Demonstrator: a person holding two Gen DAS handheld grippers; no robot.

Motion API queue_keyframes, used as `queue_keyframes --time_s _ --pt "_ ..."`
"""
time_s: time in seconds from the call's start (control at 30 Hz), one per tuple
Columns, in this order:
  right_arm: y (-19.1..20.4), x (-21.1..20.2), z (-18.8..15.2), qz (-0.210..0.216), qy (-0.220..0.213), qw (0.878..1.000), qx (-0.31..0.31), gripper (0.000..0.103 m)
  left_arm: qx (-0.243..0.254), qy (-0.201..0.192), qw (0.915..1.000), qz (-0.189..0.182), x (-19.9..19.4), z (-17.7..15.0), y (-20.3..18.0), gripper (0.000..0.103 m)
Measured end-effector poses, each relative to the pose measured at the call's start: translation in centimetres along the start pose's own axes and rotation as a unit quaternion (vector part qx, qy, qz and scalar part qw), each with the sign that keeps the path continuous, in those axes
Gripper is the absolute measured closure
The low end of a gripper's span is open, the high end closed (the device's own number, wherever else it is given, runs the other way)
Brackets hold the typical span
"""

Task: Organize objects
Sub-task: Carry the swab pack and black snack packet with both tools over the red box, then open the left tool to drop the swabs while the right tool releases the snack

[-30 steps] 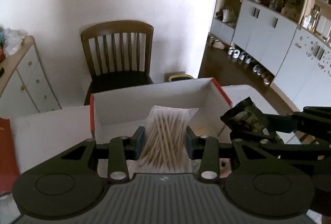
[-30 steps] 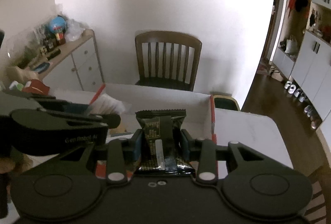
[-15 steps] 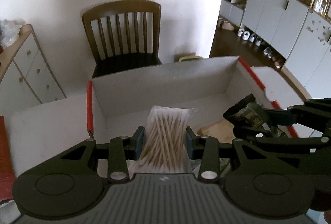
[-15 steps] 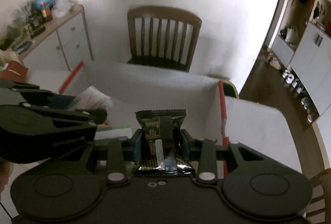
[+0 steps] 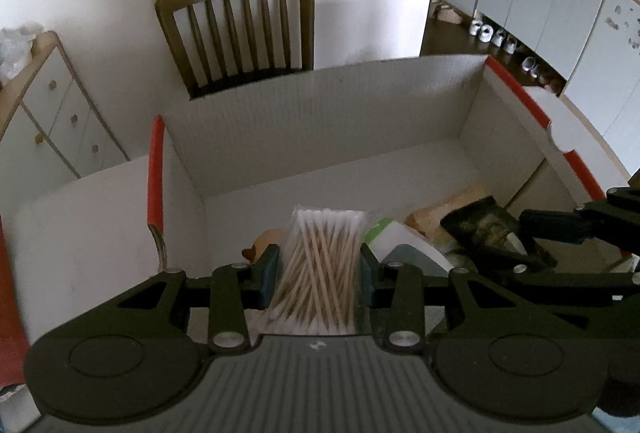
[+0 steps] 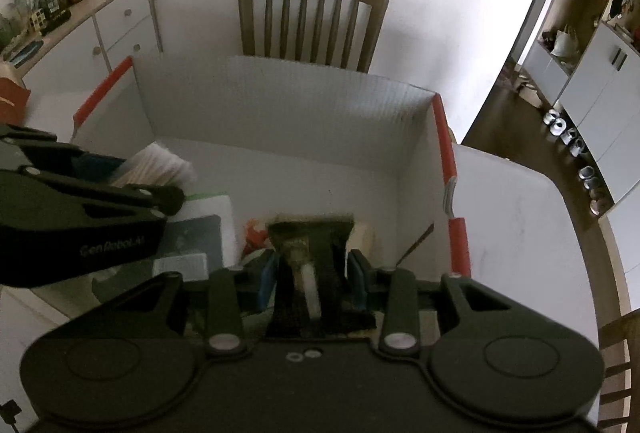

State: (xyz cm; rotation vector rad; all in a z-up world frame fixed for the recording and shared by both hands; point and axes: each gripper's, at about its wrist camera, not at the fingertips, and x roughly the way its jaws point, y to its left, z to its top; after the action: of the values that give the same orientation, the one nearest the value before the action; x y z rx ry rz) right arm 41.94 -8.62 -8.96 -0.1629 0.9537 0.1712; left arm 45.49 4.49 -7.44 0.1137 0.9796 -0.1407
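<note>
My left gripper [image 5: 320,265] is shut on a clear bag of cotton swabs [image 5: 322,265], held over the near part of a white cardboard box with red-edged flaps [image 5: 320,113]. Beside it, my right gripper [image 6: 312,269] is shut on a dark snack packet [image 6: 308,273], also over the box [image 6: 280,113]. The packet [image 5: 480,229] and the right gripper's arm show at the right in the left wrist view. The left gripper and its bag of swabs [image 6: 156,165] show at the left in the right wrist view. Both grippers point steeply down into the box.
Inside the box lie a green-and-white carton [image 5: 404,245], a tan wrapper [image 5: 452,205] and a small red item [image 6: 254,231]. A wooden chair [image 5: 240,25] stands behind the box. A white drawer cabinet [image 6: 100,29] with clutter is at the left. The box rests on a white table [image 6: 520,217].
Both grippers have sunk and tipped downward over the box, each still holding its item. The box's floor and contents have come into view.
</note>
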Motion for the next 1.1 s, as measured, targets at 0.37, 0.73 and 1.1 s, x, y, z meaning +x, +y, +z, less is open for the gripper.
queue_keyframes --time_s 0.37,0.73,1.1 --pt "-0.3 -0.7 -0.3 0.010 -0.003 1.000 -0.013 0.060 -0.011 0.001 0.9999 -0.004 -0.2 -0.4 0.0 0.053" --pt "-1.5 -3.8 -0.2 0.015 -0.032 0.999 -0.012 0.046 -0.004 -0.035 0.9994 -0.007 -3.8 -0.2 -0.2 0.037" --pt "-2.4 -8.9 -1.9 0.034 -0.066 0.997 -0.027 0.041 0.011 -0.065 0.9976 -0.022 -9.0 -2.1 -1.1 0.037"
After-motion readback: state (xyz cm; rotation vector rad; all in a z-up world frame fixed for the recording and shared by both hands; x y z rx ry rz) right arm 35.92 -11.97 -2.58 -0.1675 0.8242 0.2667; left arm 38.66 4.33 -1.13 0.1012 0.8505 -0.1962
